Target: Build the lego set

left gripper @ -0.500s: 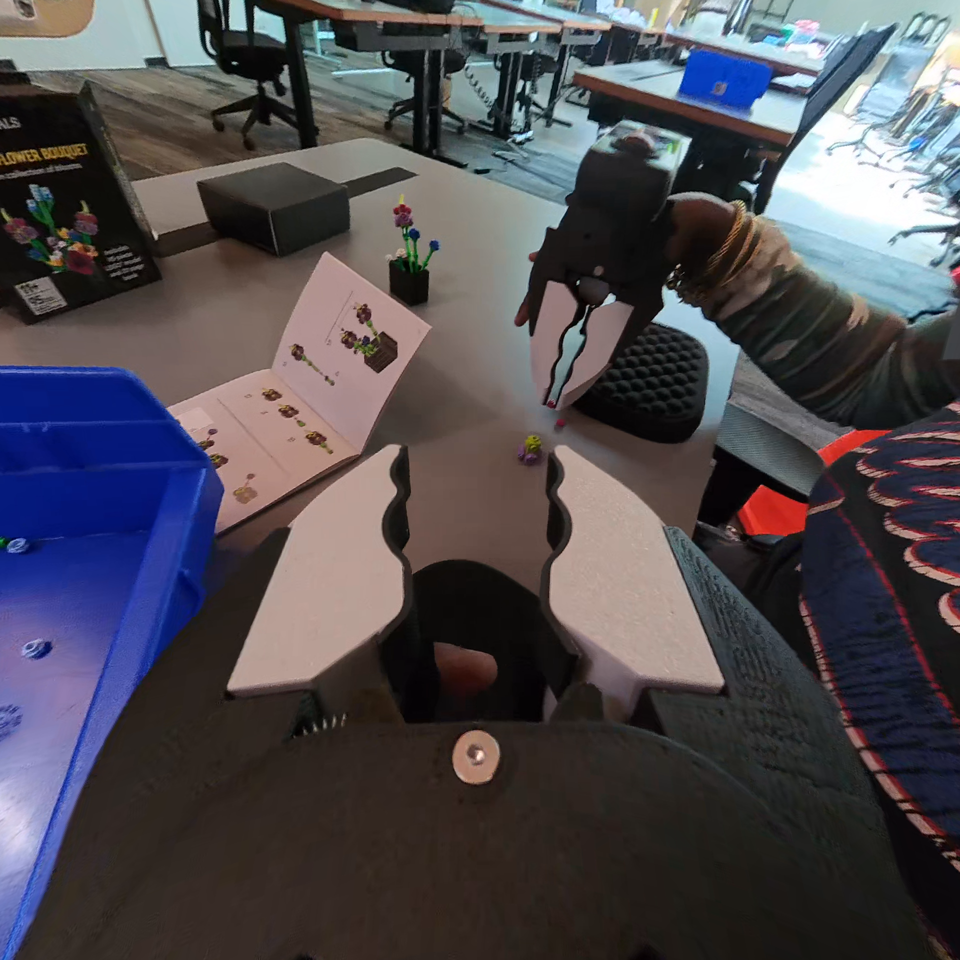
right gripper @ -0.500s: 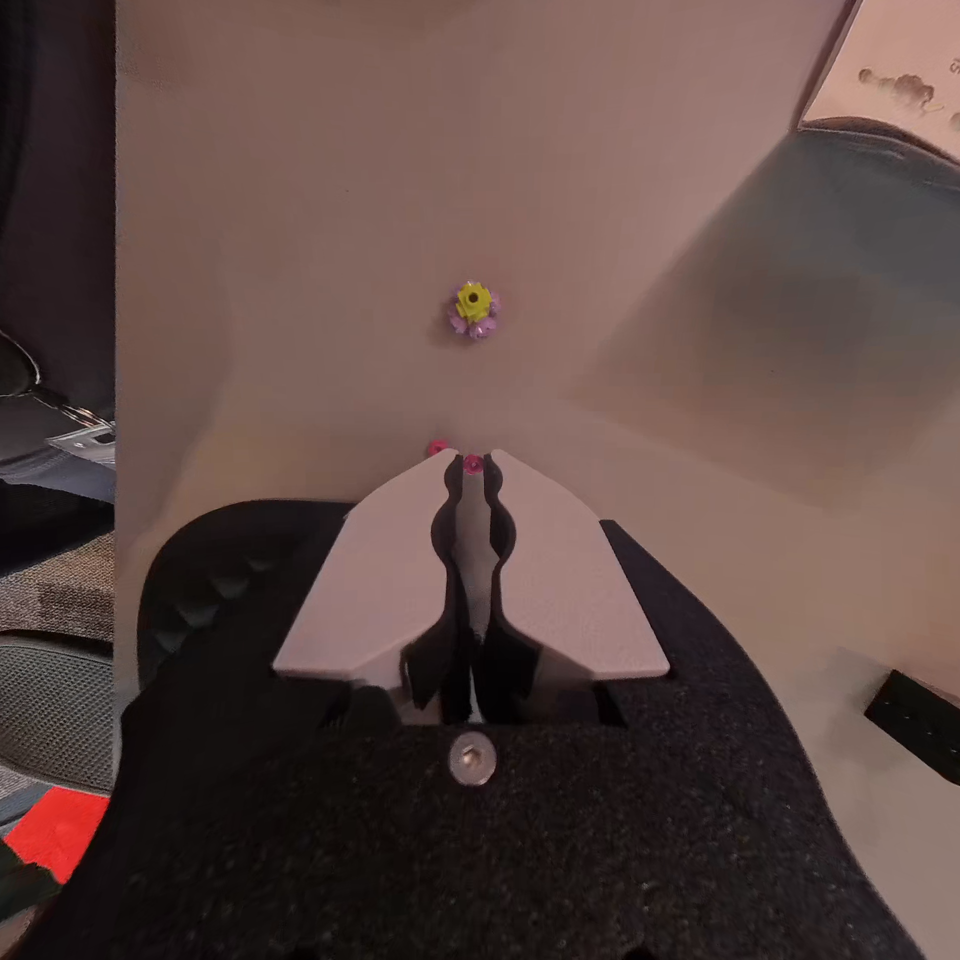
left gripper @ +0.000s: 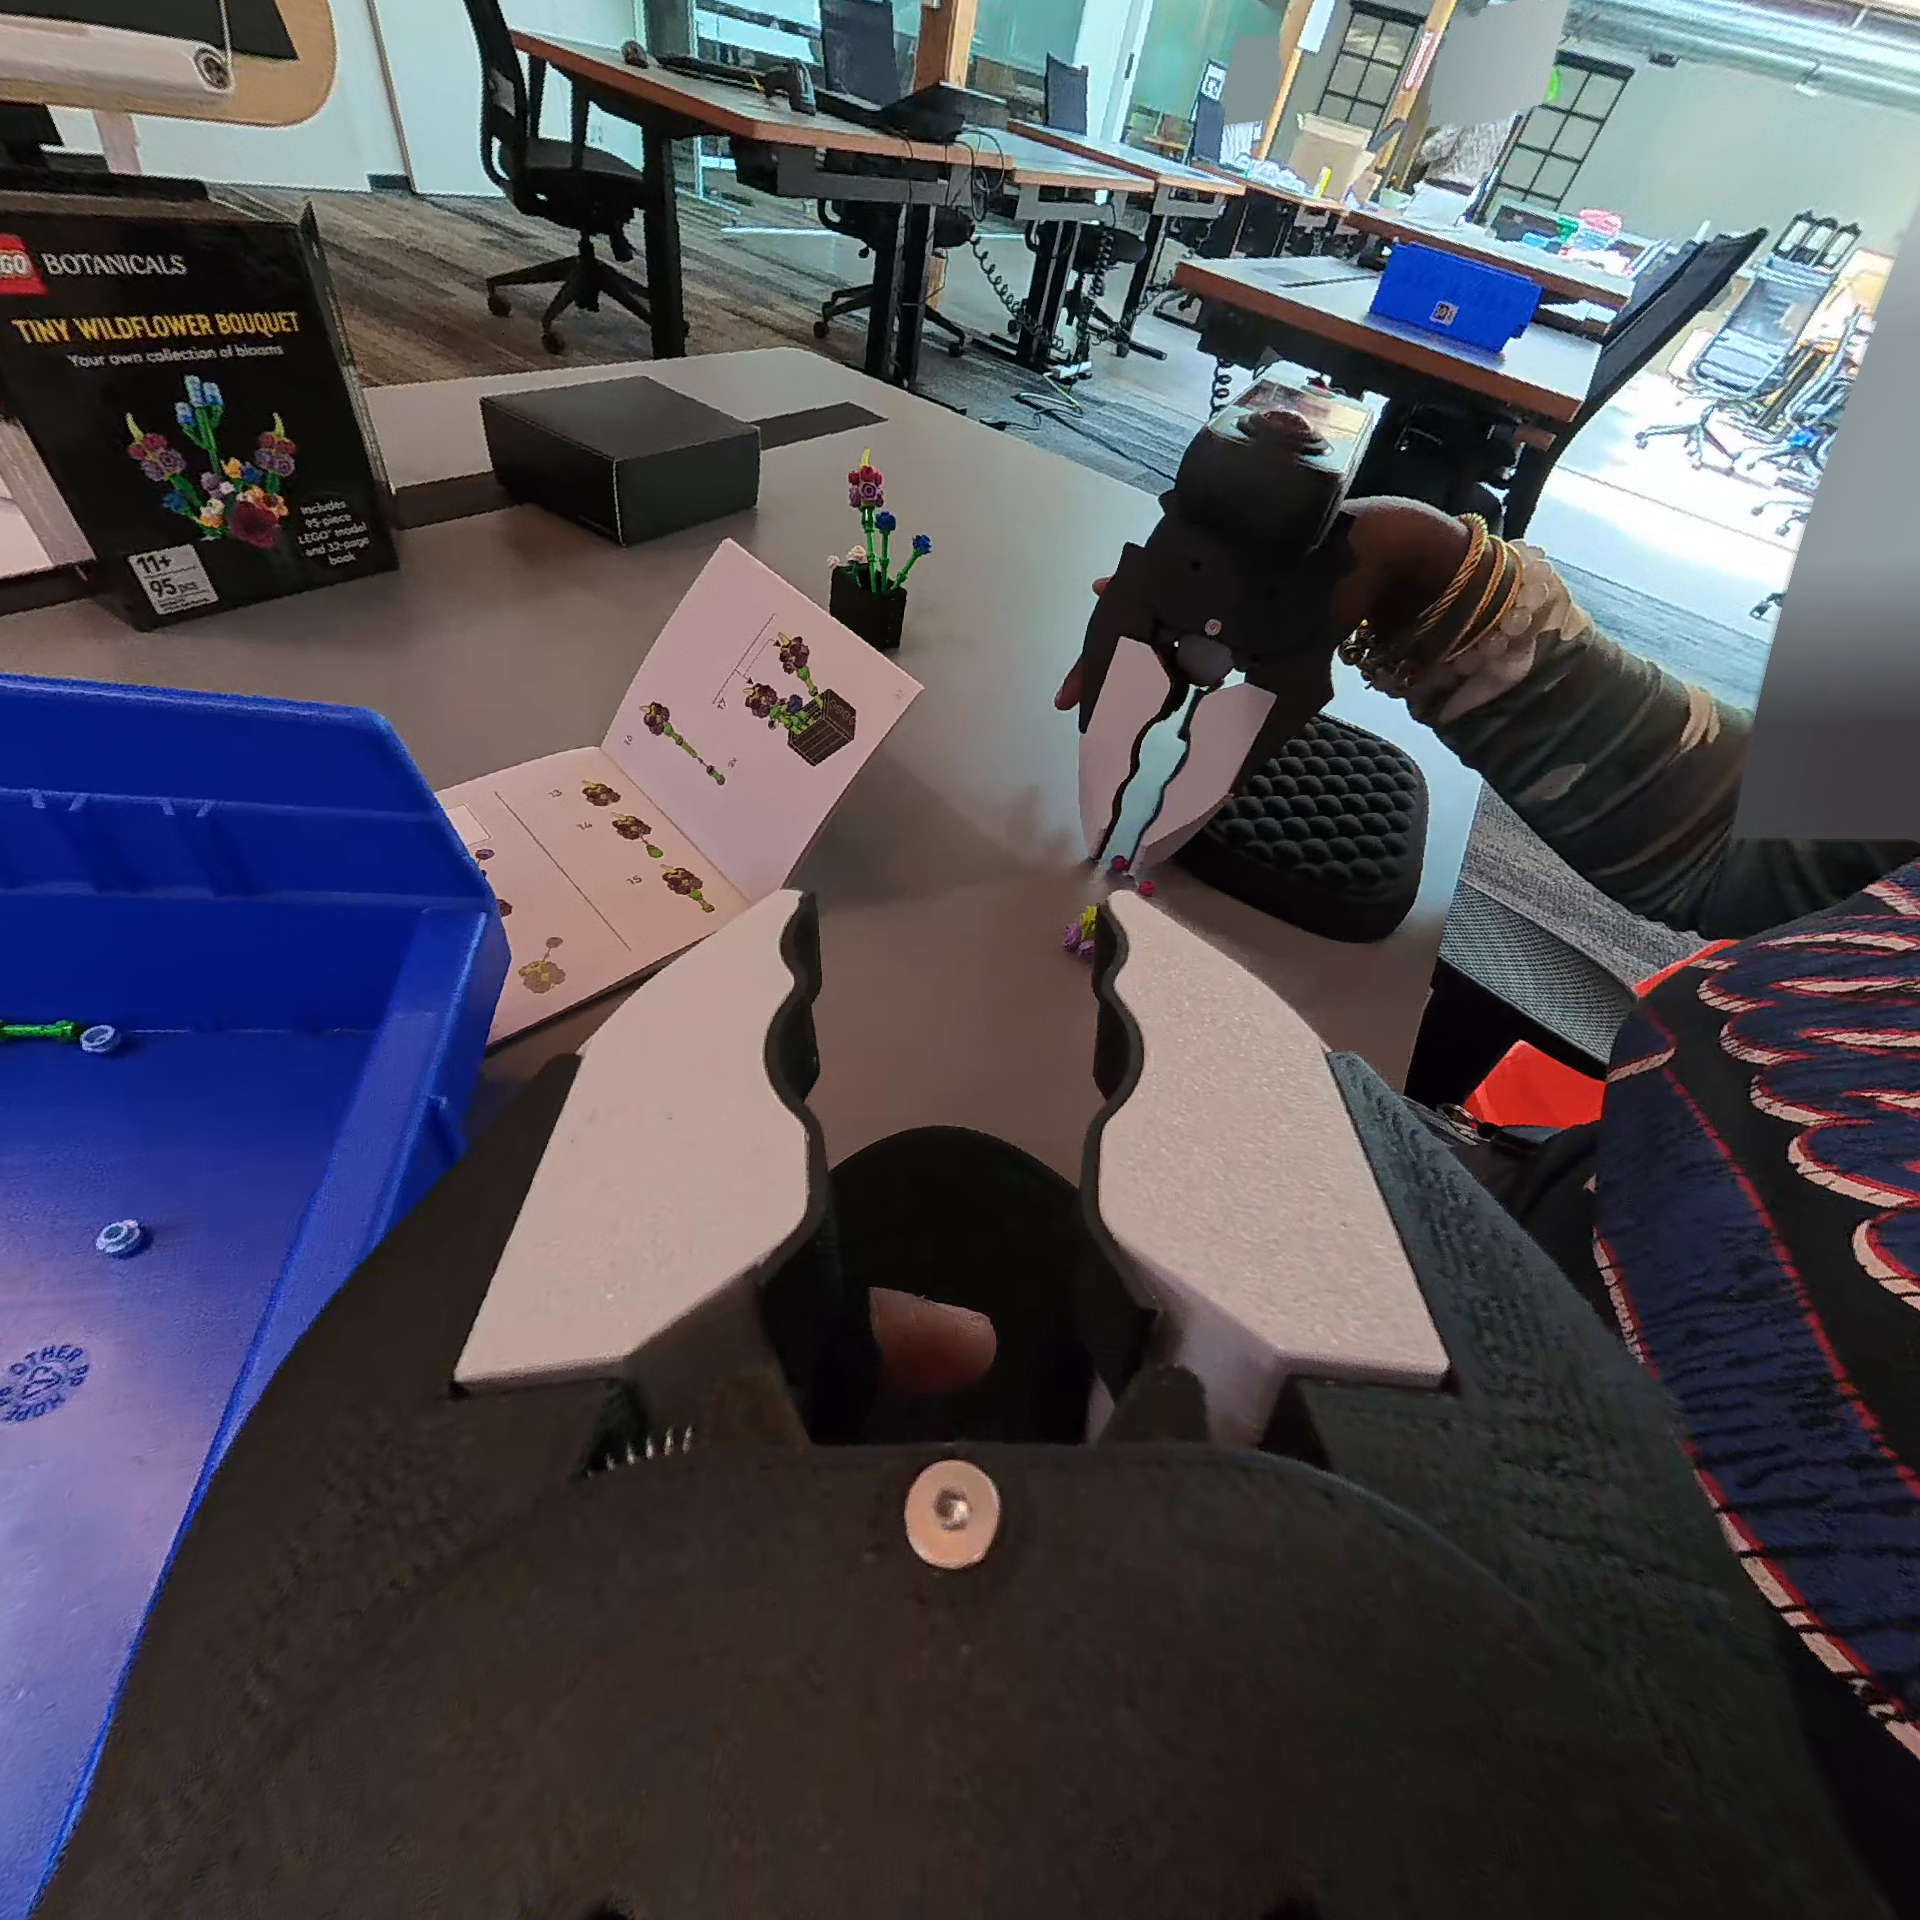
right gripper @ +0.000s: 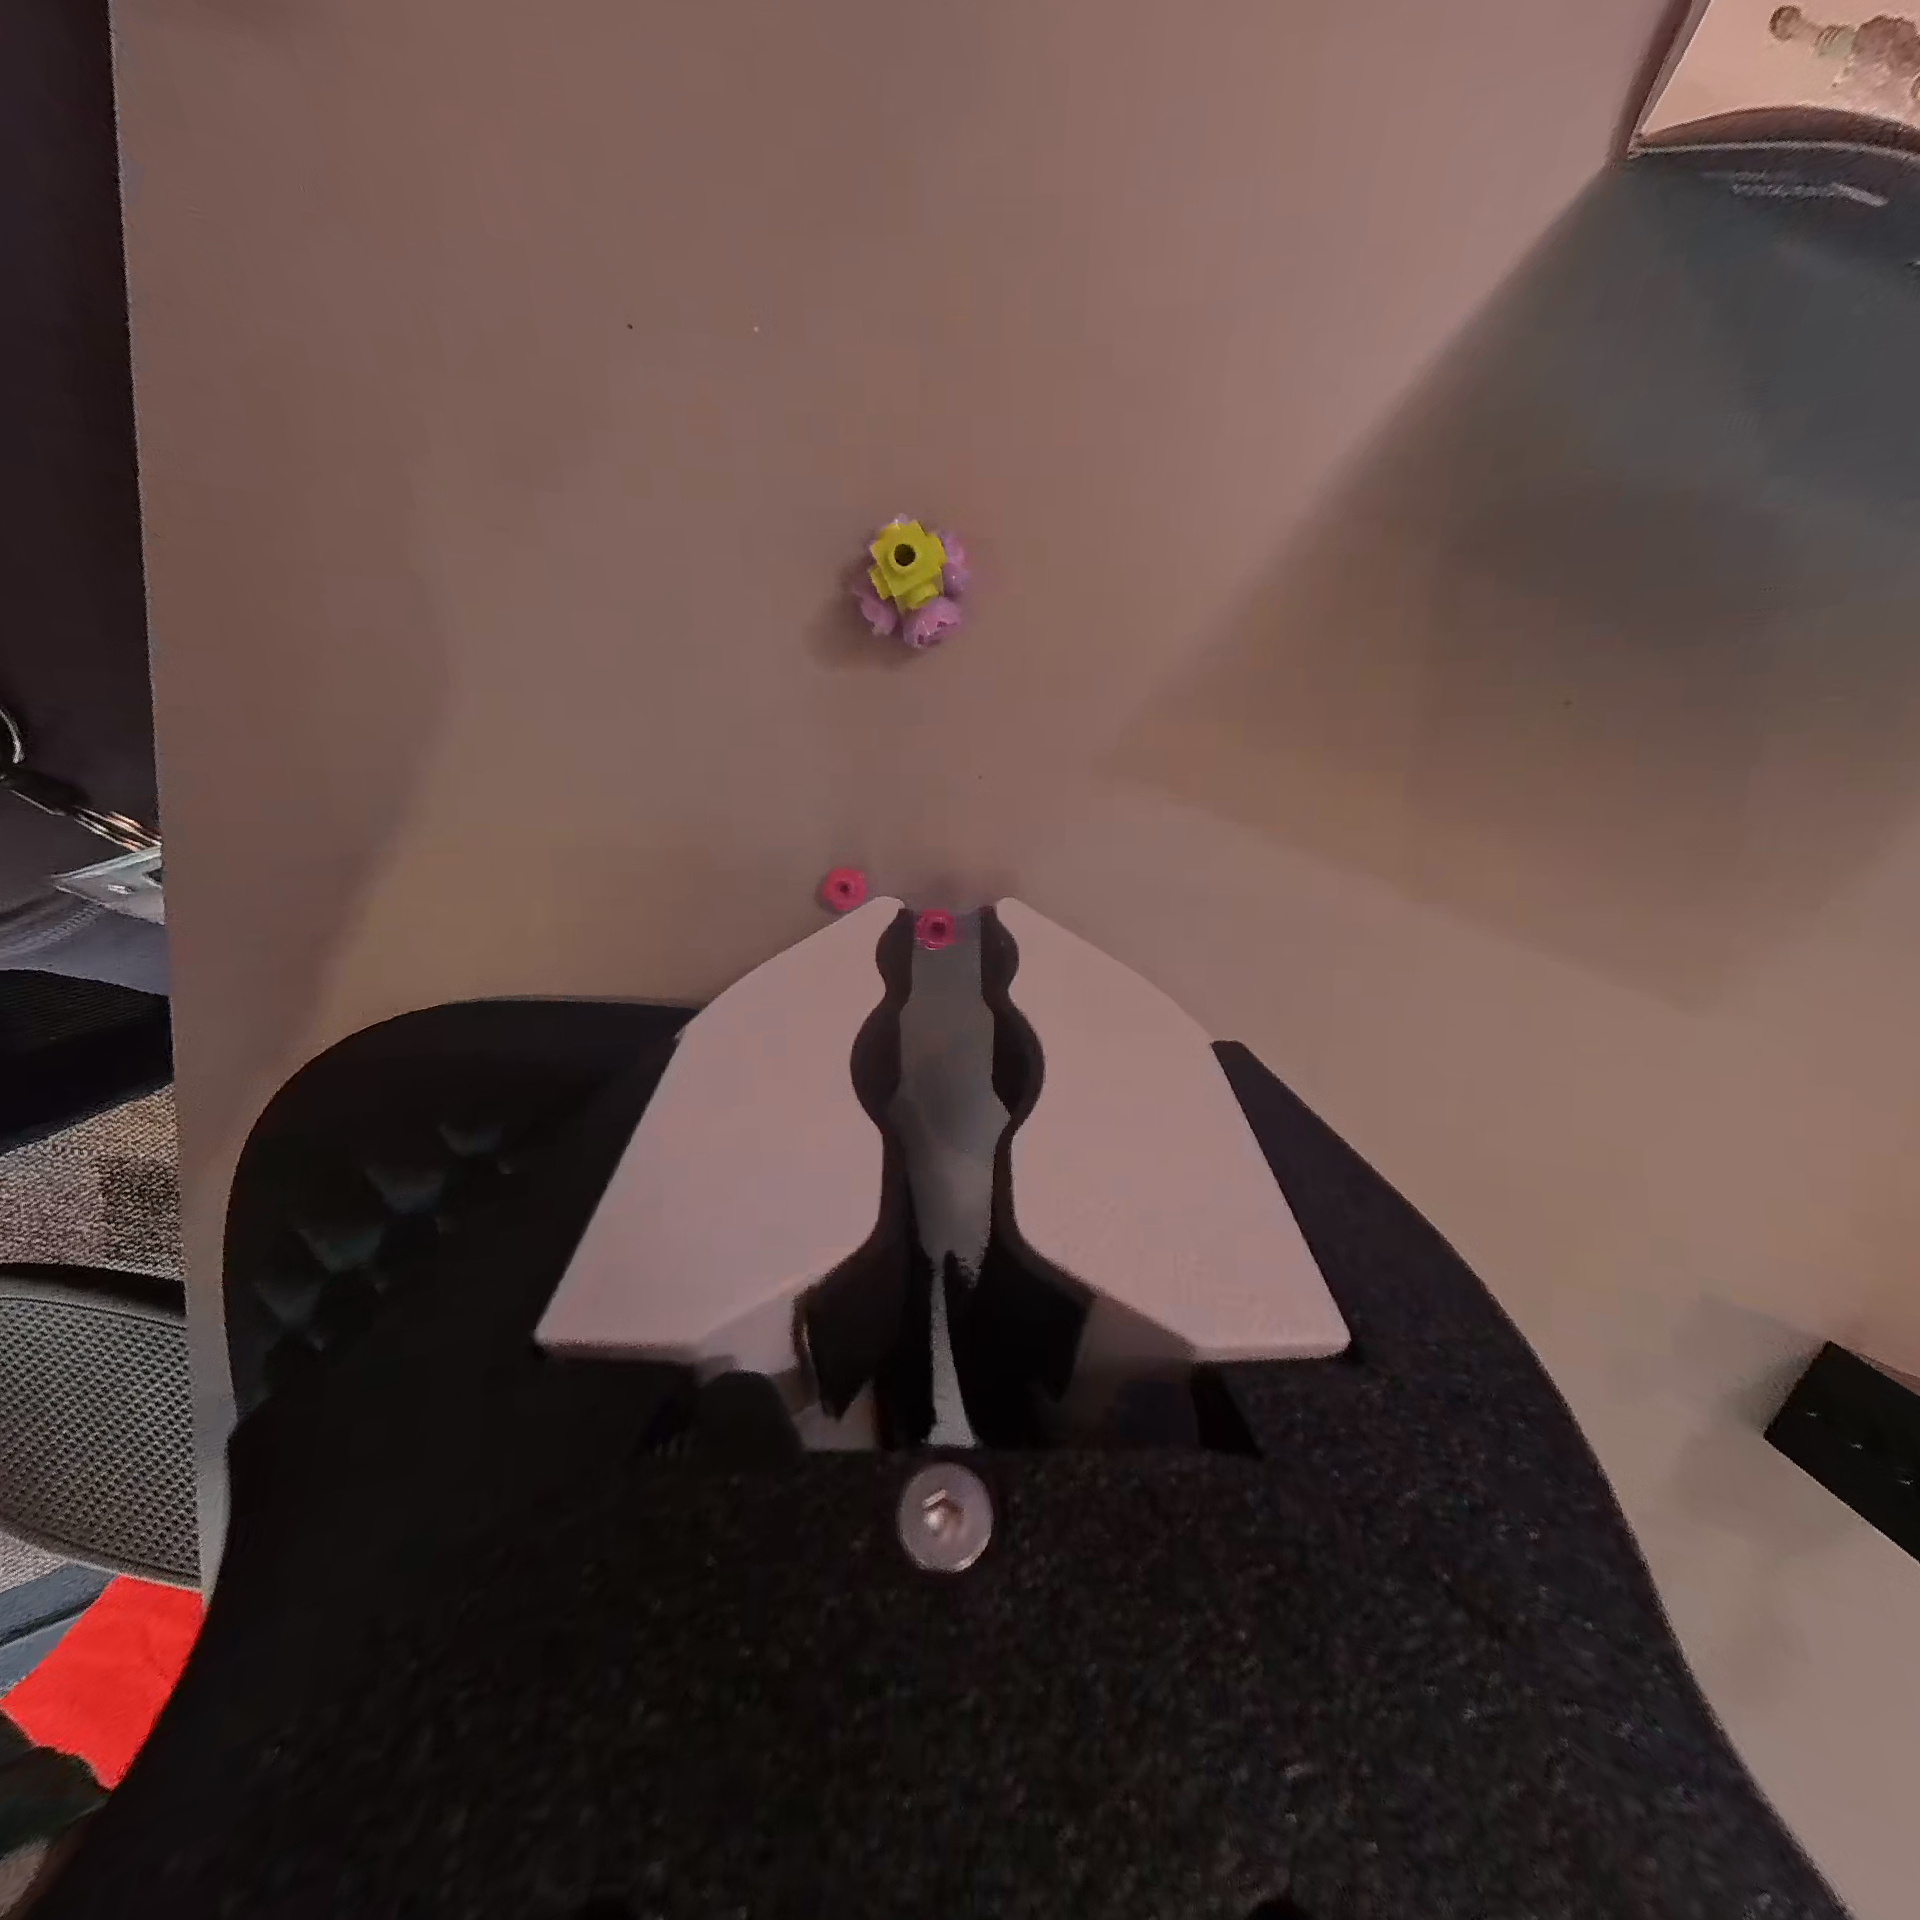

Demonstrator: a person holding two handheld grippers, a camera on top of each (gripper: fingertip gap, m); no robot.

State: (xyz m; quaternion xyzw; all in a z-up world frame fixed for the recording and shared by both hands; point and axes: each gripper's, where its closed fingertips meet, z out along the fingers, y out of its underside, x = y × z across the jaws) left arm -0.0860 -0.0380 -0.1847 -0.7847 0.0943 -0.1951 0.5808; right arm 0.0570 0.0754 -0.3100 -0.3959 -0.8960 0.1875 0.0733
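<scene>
A small flower head, yellow on lilac petals (right gripper: pixel 910 582), lies on the grey table (right gripper: pixel 520 364). Two tiny pink studs lie nearer me. One stud (right gripper: pixel 934 928) sits on the table between the tips of my right gripper (right gripper: pixel 945 914), whose jaws stand slightly apart and do not touch it. The other stud (right gripper: pixel 842 889) lies just left of the tips. In the left wrist view my left gripper (left gripper: pixel 956 914) is open and empty, low over the table. The flower head (left gripper: pixel 1084 928) is beside its right fingertip, and the right gripper (left gripper: pixel 1124 857) points down at the studs.
A blue bin (left gripper: pixel 312 810) with small loose pieces stands at the left. An open instruction booklet (left gripper: pixel 675 790), a black pot with built flowers (left gripper: pixel 871 603), a black box (left gripper: pixel 623 457) and the set's box (left gripper: pixel 197 416) lie farther back. The table edge and a black bumpy cushion (left gripper: pixel 1320 821) are at the right.
My right gripper's jaws have widened a little around the pink stud. The left gripper has shifted slightly, so the flower head now sits by its right fingertip.
</scene>
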